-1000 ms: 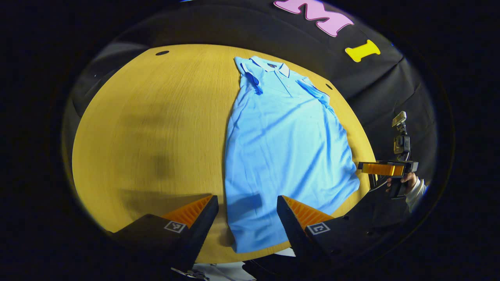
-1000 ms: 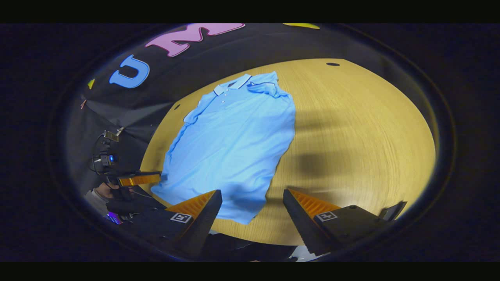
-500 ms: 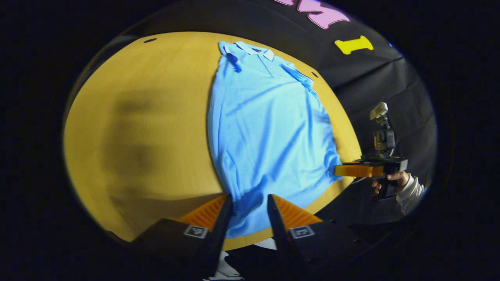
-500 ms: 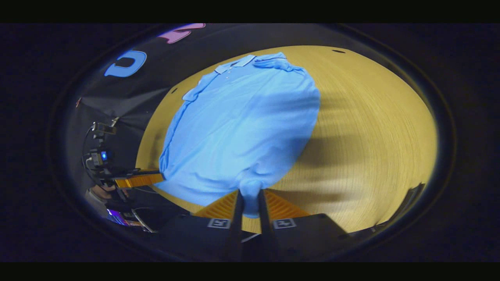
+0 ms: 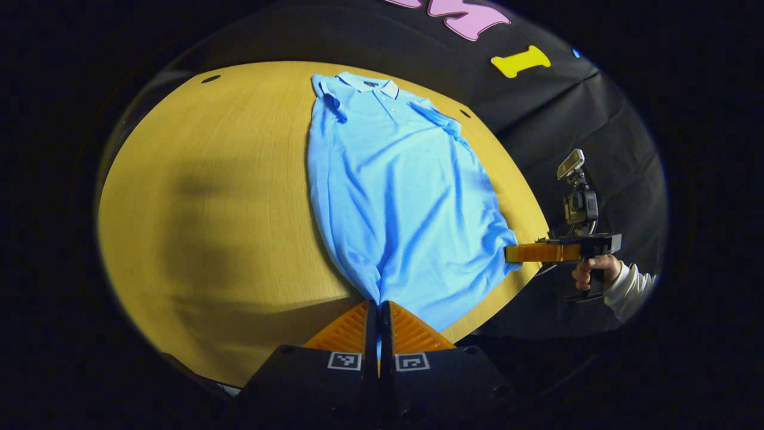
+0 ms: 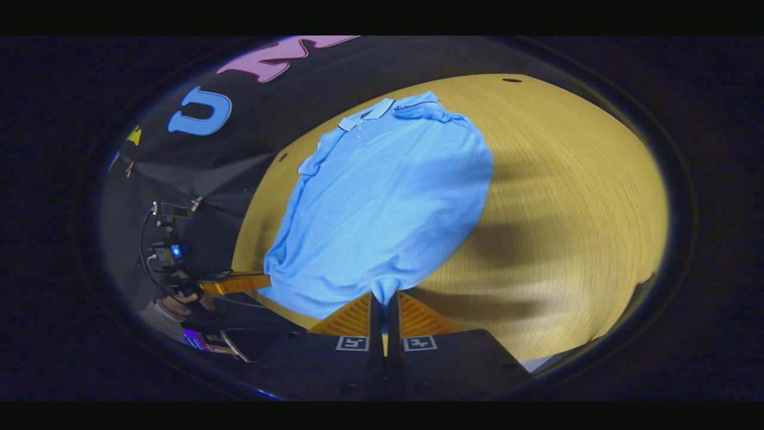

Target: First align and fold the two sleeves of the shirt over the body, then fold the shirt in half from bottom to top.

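Two tools each pinch a bottom corner of the shirt (image 5: 406,197): the left tool (image 5: 378,313) has its fingers pressed together on the hem corner nearest it, and the right tool (image 6: 385,301) is likewise clamped on the other hem corner, where cloth bunches up between its fingers. The shirt lies face up on the worktop (image 5: 227,197), collar (image 5: 373,86) at the far end, hem at the near edge, both sleeves already turned in over the body.

Risks, as I judge them. Each grip takes only a small tuck of cloth, so a quick lift could pull a corner free and drop that side. If one tool rises or travels ahead of the other, the fold line would run crooked and the hem would miss the shoulders. Dragging instead of lifting could slide the whole shirt toward the far edge and undo the folded sleeves, which lie loose. The cloth between the two corners sags into creases; carried forward slack, it may land wrinkled or doubled under.

Count: one shirt, one collar, two folded sleeves, two tools, one worktop. The left gripper view also takes in one hand (image 5: 591,272) with a pale sleeve holding the right tool.
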Tool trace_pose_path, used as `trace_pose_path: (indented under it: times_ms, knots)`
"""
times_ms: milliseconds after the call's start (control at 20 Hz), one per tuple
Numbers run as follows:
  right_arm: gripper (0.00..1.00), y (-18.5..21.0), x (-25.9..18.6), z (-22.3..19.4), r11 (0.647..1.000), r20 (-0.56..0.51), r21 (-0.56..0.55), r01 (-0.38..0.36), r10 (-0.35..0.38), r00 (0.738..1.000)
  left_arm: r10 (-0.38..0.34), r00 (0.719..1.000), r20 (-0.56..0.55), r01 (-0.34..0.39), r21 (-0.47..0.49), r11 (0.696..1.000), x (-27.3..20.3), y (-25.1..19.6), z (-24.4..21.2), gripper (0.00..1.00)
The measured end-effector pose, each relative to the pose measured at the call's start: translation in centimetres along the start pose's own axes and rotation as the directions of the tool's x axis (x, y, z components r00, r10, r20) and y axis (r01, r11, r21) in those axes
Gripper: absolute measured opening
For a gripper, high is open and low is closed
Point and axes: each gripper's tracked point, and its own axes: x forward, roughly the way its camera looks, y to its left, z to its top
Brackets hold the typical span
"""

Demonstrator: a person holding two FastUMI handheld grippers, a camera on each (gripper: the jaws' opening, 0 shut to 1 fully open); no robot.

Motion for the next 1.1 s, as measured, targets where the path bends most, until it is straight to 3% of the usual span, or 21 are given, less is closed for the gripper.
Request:
trace_pose_path:
  times_ms: [50,200,250,450,500,550,650,700,800,850,950,1000,1100]
  knots:
    - [0.0,0.6,-0.2,1.0,0.999,0.029,0.013,-0.029,0.029,0.999,-0.009,1.0,0.022,0.009,0.004,1.0,-0.4,-0.3,0.8,0.06]
    - [0.12,1.6,-1.1,4.0,0.996,0.111,0.021,-0.09,0.087,0.99,-0.023,0.995,0.097,0.021,0.018,1.0,-1.7,-0.9,4.4,0.06]
    - [0.06,1.7,-1.3,5.2,0.996,0.145,0.014,-0.094,0.091,0.985,-0.02,0.993,0.12,0.017,0.026,1.0,-2.0,-0.9,5.6,0.06]
    - [0.12,2.3,-2.5,11.8,0.993,0.306,0.009,-0.115,0.107,0.946,0.009,0.979,0.204,-0.022,0.06,0.998,-2.2,-1.2,11.1,0.06]
    - [0.0,2.4,-2.8,13.9,0.994,0.339,-0.002,-0.11,0.105,0.935,0.02,0.972,0.235,-0.035,0.061,0.998,-2.3,-1.1,13.2,0.06]
    - [0.06,2.3,-3.0,16.0,0.995,0.368,-0.023,-0.096,0.097,0.925,0.024,0.962,0.27,-0.041,0.059,0.997,-2.1,-1.2,15.4,0.06]
    - [0.06,2.6,-3.3,20.6,0.995,0.422,-0.073,-0.067,0.091,0.902,0.036,0.94,0.34,-0.057,0.053,0.997,-2.2,-1.4,19.9,0.06]
    - [0.06,2.9,-3.4,22.8,0.993,0.445,-0.099,-0.059,0.097,0.89,0.046,0.933,0.358,-0.071,0.058,0.996,-1.9,-1.3,22.1,0.11]
    - [0.06,3.5,-2.9,26.8,0.989,0.471,-0.143,-0.048,0.11,0.875,0.083,0.919,0.385,-0.125,0.085,0.988,-1.3,-0.8,26.0,0.06]
    - [0.09,3.7,-2.4,28.9,0.985,0.482,-0.167,-0.038,0.115,0.869,0.106,0.912,0.396,-0.158,0.102,0.982,-0.7,-0.3,28.2,0.06]
    - [0.06,4.3,-1.1,32.3,0.98,0.492,-0.196,-0.022,0.118,0.862,0.157,0.898,0.412,-0.219,0.107,0.97,0.7,0.7,32.0,0.06]
    - [0.12,4.4,-0.2,34.3,0.978,0.494,-0.208,-0.009,0.113,0.862,0.173,0.89,0.422,-0.235,0.1,0.967,1.2,0.9,34.1,0.06]
    - [0.12,4.1,1.9,38.1,0.97,0.506,-0.241,0.033,0.097,0.857,0.206,0.867,0.453,-0.282,0.106,0.954,2.5,2.0,38.0,0.06]
